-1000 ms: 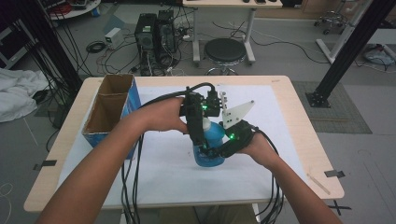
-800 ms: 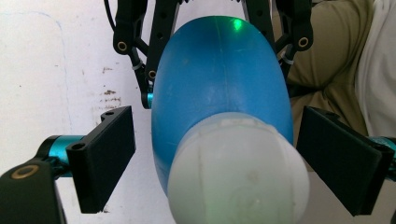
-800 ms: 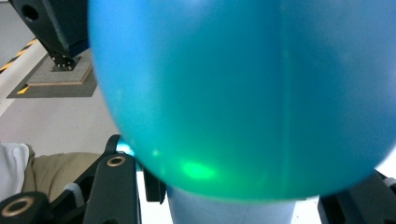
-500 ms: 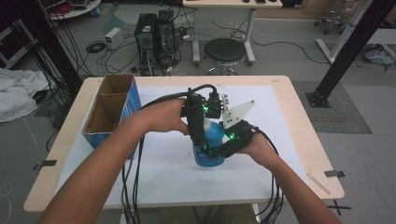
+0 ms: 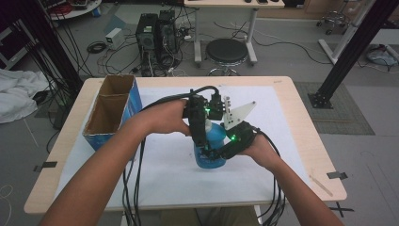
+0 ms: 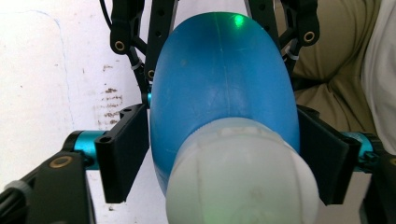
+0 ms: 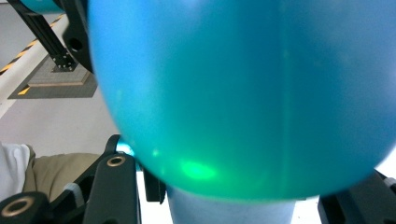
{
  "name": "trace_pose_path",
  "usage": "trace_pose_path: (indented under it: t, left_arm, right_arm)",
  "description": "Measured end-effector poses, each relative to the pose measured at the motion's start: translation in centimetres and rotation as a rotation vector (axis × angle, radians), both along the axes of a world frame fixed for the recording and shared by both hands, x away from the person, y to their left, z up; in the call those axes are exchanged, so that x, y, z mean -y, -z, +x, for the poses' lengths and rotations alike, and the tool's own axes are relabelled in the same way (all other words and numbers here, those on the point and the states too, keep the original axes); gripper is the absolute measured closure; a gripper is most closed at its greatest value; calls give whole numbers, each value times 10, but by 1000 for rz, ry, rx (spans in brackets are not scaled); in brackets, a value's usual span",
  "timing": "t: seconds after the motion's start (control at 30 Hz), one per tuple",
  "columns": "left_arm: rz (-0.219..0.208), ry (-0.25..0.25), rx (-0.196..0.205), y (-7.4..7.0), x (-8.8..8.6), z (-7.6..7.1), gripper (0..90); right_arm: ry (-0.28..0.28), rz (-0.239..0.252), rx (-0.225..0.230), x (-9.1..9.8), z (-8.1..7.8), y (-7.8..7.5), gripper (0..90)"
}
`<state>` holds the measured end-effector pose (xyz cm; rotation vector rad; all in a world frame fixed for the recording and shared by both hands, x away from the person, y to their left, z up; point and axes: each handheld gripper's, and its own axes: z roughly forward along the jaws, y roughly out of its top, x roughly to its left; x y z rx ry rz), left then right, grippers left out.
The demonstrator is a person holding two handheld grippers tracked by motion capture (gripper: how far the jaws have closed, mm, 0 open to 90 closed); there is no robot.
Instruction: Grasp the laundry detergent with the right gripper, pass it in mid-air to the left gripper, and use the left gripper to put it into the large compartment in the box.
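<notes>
The blue bottle [image 5: 212,143] with its white cap [image 6: 238,177] stands on the white sheet [image 5: 155,174] mid-bench, the right gripper [image 5: 221,151] clamped on its lower body, the left gripper [image 5: 202,141] reaching down from above, its fingers [image 6: 122,149] just closing against the bottle's sides below the cap.

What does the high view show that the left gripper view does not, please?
High view: a cardboard box at the left of the table, with a stool and computer towers on the floor beyond. Left gripper view: a white cap seen close up, and brown stains on the paper beside it. Both: the blue bottle on the white sheet.
</notes>
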<state>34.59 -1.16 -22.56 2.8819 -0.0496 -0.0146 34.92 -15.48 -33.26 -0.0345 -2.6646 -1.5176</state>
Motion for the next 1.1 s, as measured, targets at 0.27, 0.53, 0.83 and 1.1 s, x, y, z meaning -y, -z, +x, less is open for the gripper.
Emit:
trace_pose_path:
  t: [0.27,0.53,0.83,1.1]
  left_arm:
    - [9,18,11,1,1,-1,362]
    - [15,20,18,2,2,-2,368]
    - [15,18,28,2,3,-4,373]
    - [26,27,23,1,4,-6,376]
  right_arm:
    - [-4,-5,-3,-2,0,1,447]
    - [-6,-4,-8,-2,-1,2,447]
    - [-5,-4,2,0,-1,2,447]
    - [-9,-39,-32,1,-4,-1,227]
